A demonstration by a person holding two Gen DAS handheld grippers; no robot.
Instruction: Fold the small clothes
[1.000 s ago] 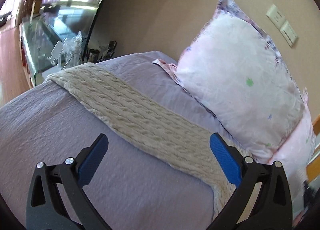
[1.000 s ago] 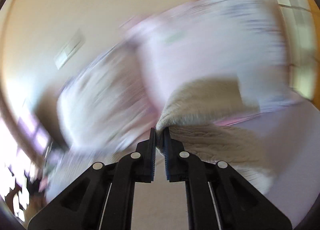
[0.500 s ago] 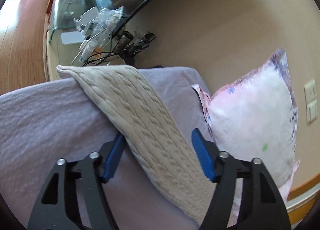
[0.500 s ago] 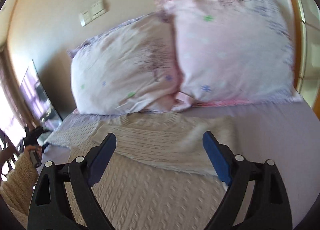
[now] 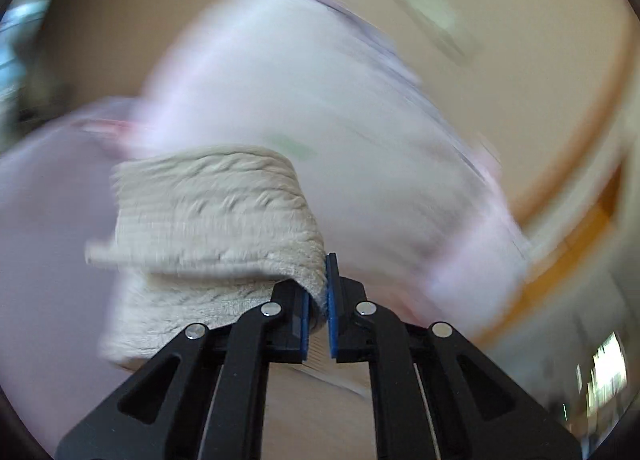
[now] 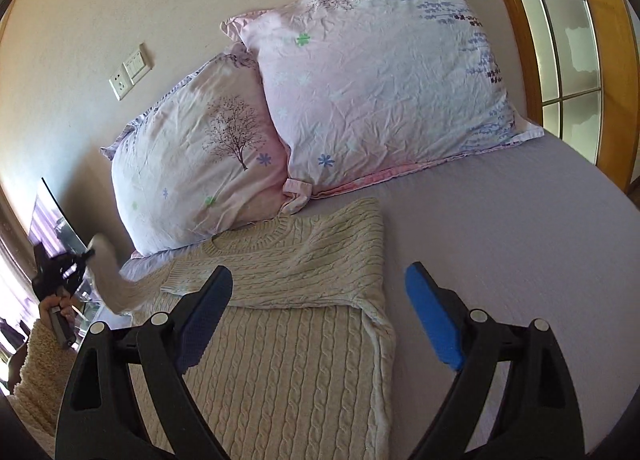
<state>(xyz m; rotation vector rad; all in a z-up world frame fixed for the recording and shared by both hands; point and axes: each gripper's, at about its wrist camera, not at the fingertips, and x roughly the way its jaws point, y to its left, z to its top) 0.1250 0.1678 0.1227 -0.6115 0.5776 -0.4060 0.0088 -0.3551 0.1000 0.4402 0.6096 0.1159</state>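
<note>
A cream cable-knit sweater (image 6: pixel 280 360) lies on the lilac bed sheet (image 6: pixel 500 260), its right sleeve folded across the chest. My right gripper (image 6: pixel 320 320) is open and empty, hovering just above the sweater's body. My left gripper (image 5: pixel 318 312) is shut on the end of the left sleeve (image 5: pixel 224 220) and holds it lifted off the bed; the left wrist view is blurred by motion. In the right wrist view the left gripper (image 6: pixel 60 272) shows at the far left with the raised sleeve (image 6: pixel 116 284) trailing from it.
Two pink floral pillows (image 6: pixel 380 72) lean on the beige wall behind the sweater's collar. A wall socket and switch (image 6: pixel 130 70) sit above them. A wooden-framed window (image 6: pixel 568 40) stands at the right. The bed's left edge lies near the left gripper.
My left gripper has closed on the left sleeve and lifted it, moving fast. My right gripper let go of the right sleeve earlier and now stays open over the sweater.
</note>
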